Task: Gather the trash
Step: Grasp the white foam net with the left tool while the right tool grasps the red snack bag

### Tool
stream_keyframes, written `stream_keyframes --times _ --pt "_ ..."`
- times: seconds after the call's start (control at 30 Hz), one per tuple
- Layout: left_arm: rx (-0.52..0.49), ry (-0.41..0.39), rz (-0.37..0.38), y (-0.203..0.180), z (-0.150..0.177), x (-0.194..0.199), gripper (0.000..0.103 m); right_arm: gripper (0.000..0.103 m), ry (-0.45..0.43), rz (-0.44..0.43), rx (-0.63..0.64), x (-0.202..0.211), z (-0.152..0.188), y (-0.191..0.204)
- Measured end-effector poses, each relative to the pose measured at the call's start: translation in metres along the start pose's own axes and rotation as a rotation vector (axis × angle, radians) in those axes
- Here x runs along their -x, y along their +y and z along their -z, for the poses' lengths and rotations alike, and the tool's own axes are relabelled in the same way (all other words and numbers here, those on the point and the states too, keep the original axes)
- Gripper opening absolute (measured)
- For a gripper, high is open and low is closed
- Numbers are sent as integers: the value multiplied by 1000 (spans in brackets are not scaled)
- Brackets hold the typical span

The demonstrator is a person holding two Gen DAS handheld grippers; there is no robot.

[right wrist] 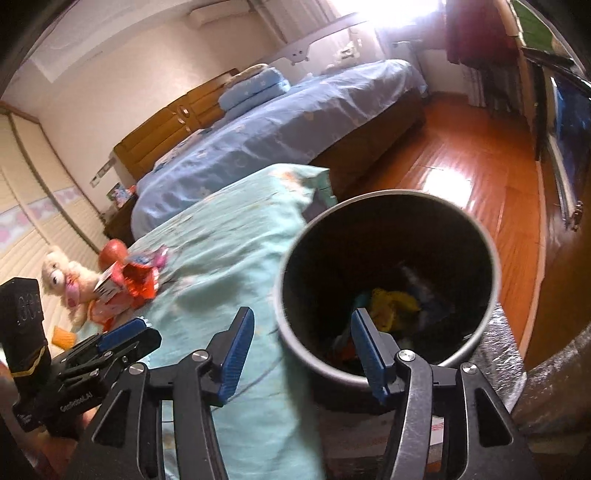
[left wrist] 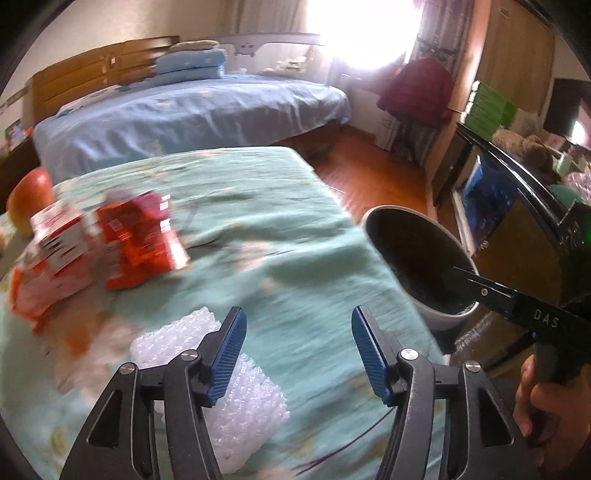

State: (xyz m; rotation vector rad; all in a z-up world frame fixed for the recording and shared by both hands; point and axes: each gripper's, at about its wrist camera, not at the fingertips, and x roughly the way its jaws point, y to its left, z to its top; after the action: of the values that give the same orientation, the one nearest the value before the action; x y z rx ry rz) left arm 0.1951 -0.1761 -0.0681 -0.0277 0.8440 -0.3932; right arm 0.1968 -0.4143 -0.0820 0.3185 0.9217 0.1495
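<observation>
1. We saw the left gripper (left wrist: 297, 354) with its blue pads apart and nothing between them, above the teal blanket (left wrist: 258, 229); a piece of bubble wrap (left wrist: 236, 398) lay under its left finger.
2. The right gripper (right wrist: 301, 354) was likewise parted and empty, its right finger over the rim of the trash bin (right wrist: 388, 280).
3. Only the right wrist view looked into the bin, where yellow and blue trash (right wrist: 395, 302) lay at the bottom; only the left wrist view showed the bubble wrap.
4. Red snack wrappers and a small carton (left wrist: 110, 243) lay well apart from the bin on the blanket, beside an apple (left wrist: 29, 199); the right view added a plush toy (right wrist: 70, 280) behind them.
5. Beyond stood a bed with a blue sheet (left wrist: 192, 114), a wooden headboard (left wrist: 92, 81), an orange wood floor (right wrist: 461, 173) and a bright window (left wrist: 362, 33).
</observation>
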Motion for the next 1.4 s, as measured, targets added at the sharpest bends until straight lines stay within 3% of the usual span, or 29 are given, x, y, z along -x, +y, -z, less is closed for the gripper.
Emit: stream_keyframes --times 0.53,1.0,1.23,1.4 --pt "126 -86 -38 76 29 76 63 57 52 -105 85 -19 25 80" --pt "157 -125 -134 124 45 122 69 57 90 -168 128 -34 41 119" --pt "145 -81 -169 143 56 130 78 57 107 -195 153 -41 46 137" --pt "138 -23 -195 152 77 134 78 57 120 -203 162 -46 48 144"
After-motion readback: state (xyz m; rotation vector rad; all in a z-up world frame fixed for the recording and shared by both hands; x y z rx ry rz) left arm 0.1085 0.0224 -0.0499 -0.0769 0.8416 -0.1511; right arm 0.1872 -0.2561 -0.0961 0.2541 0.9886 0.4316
